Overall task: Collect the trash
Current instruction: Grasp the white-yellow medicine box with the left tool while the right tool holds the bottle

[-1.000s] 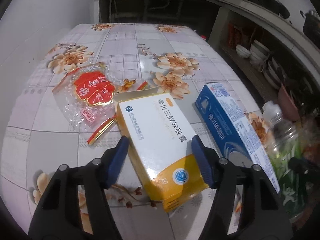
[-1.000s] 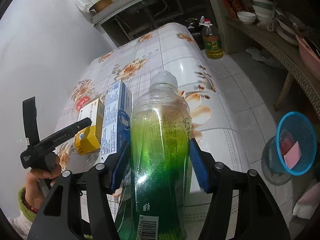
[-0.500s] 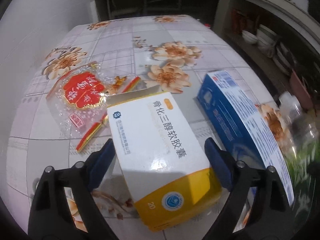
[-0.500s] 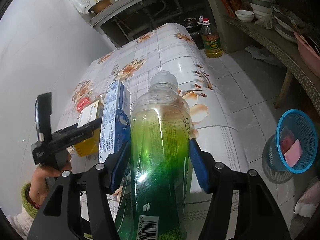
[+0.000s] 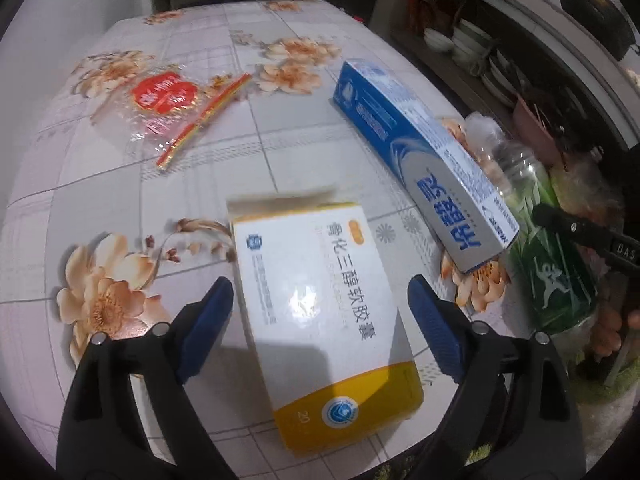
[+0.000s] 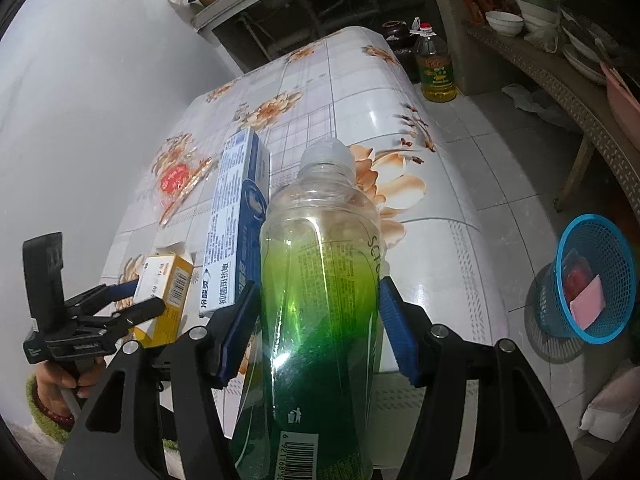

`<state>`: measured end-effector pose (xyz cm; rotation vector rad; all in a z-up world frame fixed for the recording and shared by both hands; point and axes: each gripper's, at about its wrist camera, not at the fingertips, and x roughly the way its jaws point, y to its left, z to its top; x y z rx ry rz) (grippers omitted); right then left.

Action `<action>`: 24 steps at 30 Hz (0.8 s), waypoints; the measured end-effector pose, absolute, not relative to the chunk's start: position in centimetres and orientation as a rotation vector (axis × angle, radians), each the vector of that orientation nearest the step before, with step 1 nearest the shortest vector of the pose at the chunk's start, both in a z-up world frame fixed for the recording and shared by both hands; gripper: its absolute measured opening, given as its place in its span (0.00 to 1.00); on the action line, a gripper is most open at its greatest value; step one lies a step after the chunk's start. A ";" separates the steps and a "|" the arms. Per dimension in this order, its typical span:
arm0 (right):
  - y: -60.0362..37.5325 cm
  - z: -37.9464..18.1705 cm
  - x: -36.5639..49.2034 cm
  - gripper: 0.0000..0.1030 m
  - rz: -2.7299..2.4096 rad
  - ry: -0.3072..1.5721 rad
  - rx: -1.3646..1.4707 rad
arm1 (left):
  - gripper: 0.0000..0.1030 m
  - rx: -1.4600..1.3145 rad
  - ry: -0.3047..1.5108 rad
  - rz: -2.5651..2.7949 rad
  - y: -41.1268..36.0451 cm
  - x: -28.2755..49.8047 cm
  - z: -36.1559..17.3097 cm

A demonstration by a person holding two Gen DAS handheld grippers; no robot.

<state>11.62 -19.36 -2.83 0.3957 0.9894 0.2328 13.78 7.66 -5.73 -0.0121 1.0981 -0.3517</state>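
My right claw (image 6: 320,320) gripped the green bottle (image 6: 320,308). My left claw (image 5: 320,320) gaped wide around the yellow-white box (image 5: 328,320), pads apart from it.

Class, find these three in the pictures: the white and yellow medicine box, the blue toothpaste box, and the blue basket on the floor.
white and yellow medicine box (image 5: 320,300): left wrist view, white top face.
blue toothpaste box (image 5: 404,136): left wrist view, long blue side.
blue basket (image 6: 612,252): right wrist view, mesh wall.
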 end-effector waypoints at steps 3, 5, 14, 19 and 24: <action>-19.4 -2.8 11.7 0.58 0.234 0.997 0.406 | 0.83 -0.020 1.100 -0.336 7.5 14.0 -6.0; -19.4 -2.9 11.9 0.59 0.234 1.003 0.411 | 0.83 -0.009 1.109 -0.326 7.2 14.2 -6.4; -19.2 -3.2 12.9 0.64 0.239 1.034 0.445 | 0.80 0.069 1.100 -0.271 6.3 14.8 -7.2; -19.0 -3.7 13.1 0.66 0.250 1.050 0.455 | 0.78 0.104 1.100 -0.261 5.9 14.7 -7.4; -18.7 -4.2 13.4 0.66 0.266 1.062 0.473 | 0.76 0.113 1.092 -0.250 5.8 14.5 -7.4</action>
